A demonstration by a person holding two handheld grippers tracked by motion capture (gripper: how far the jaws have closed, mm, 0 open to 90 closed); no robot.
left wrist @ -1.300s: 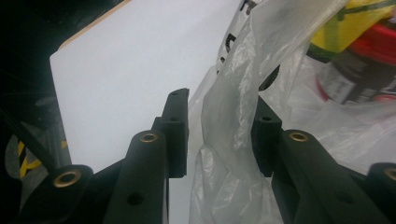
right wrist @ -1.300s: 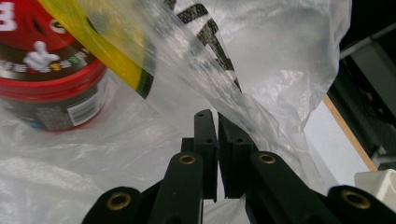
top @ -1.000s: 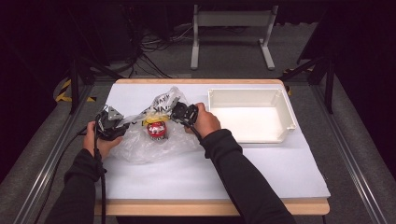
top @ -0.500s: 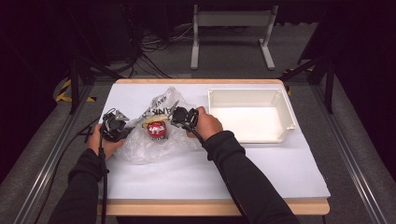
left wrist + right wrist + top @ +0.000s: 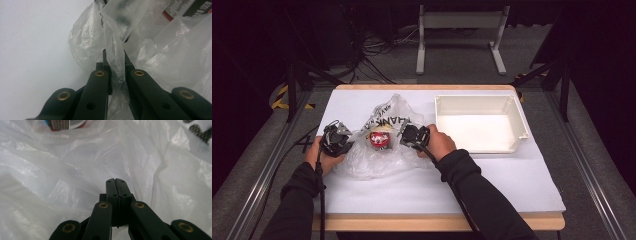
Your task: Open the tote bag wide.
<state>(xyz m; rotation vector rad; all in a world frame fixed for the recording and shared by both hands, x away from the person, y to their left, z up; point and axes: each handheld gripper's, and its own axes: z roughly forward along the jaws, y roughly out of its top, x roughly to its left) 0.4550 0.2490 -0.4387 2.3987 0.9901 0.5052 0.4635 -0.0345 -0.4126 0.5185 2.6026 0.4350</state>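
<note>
A crumpled clear plastic bag (image 5: 377, 161) with black lettering lies on the white sheet, with a red can (image 5: 378, 140) inside it. My left gripper (image 5: 351, 142) is at the bag's left edge. Its jaws have just been closing, and a twisted strip of the bag (image 5: 115, 62) is pinched between them. My right gripper (image 5: 403, 138) is at the bag's right side. In the right gripper view its jaws (image 5: 116, 181) stand pressed together against the bag's film (image 5: 62, 182), with no fold visible between them. The can's label (image 5: 183, 7) shows through the plastic.
A white rectangular bin (image 5: 518, 119) stands to the right of the bag, close to my right hand. The white sheet (image 5: 492, 185) covers the wooden table. Cables and a metal stand lie on the dark floor beyond the far edge.
My left gripper has moved right, in toward the bag's left edge. The right gripper has shifted slightly left and toward me. The bag has bunched up between them.
</note>
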